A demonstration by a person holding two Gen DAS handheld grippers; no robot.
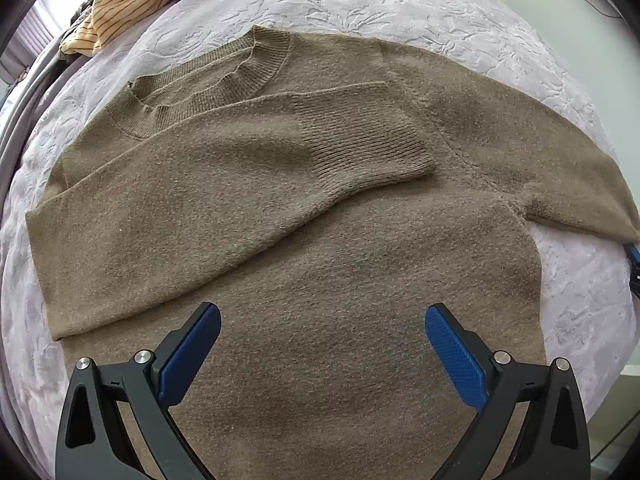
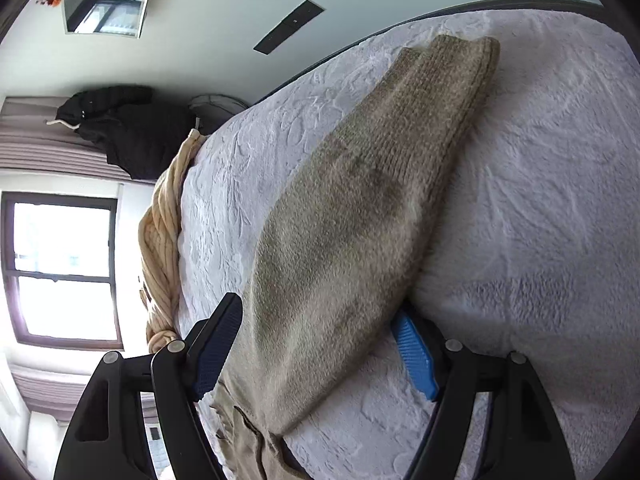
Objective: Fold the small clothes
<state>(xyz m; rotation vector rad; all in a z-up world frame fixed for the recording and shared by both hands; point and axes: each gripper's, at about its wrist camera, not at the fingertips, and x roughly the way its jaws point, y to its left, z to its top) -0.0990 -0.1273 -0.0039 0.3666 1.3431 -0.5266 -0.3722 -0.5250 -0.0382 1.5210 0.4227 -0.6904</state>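
Brown knit sweater (image 1: pixel 320 208) lies flat on your pale embossed bedspread (image 1: pixel 460 12) — one sleeve (image 1: pixel 224 184) folded across its chest, the other sleeve (image 2: pixel 360 208) stretched out sideways. Your left gripper (image 1: pixel 322 316) hovers released above the hem. Your right gripper (image 2: pixel 320 320) straddles the outstretched sleeve — pads not pressing it.

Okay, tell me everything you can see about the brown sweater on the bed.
The brown sweater is a fuzzy knit with a ribbed crew neck, lying flat, neck away from the left wrist camera, on a pale embossed bedspread. One sleeve is folded across the chest, ribbed cuff near the middle. The other sleeve stretches out over the bedspread, running between the open fingers of the right gripper. The left gripper hovers open above the lower body.
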